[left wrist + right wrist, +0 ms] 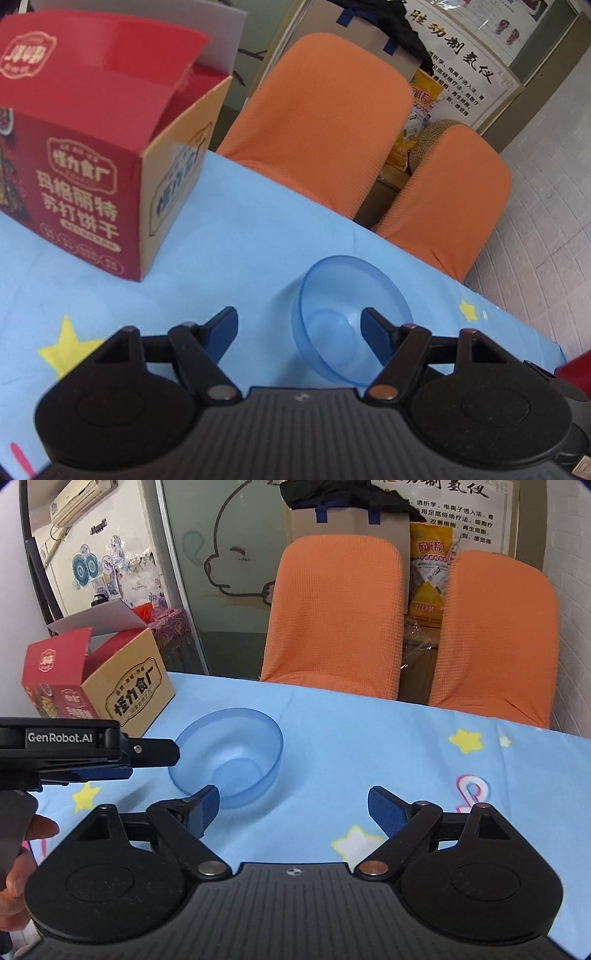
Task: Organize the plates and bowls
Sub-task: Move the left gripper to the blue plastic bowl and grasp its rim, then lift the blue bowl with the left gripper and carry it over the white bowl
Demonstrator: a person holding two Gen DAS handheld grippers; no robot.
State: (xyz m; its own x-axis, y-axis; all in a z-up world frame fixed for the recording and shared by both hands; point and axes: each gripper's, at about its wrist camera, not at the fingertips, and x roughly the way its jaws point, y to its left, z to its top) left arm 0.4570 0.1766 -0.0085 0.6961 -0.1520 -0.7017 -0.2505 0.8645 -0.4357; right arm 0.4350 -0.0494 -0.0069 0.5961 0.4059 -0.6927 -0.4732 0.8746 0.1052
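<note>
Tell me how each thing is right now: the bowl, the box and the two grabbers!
Blue bowl: upright, empty, on the tablecloth.
Red cracker box: top flaps open, standing.
Left gripper: open, at the bowl, not gripping it.
Right gripper: open, holding nothing.

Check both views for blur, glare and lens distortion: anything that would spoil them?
Left wrist view: soft all over, motion blur on the blue bowl and red box, and the frame is tilted. Right wrist view: sharper, bowl crisp, door frame bowed by the fisheye, dark corners. Lighting is even, with no strong glare in either.
</note>
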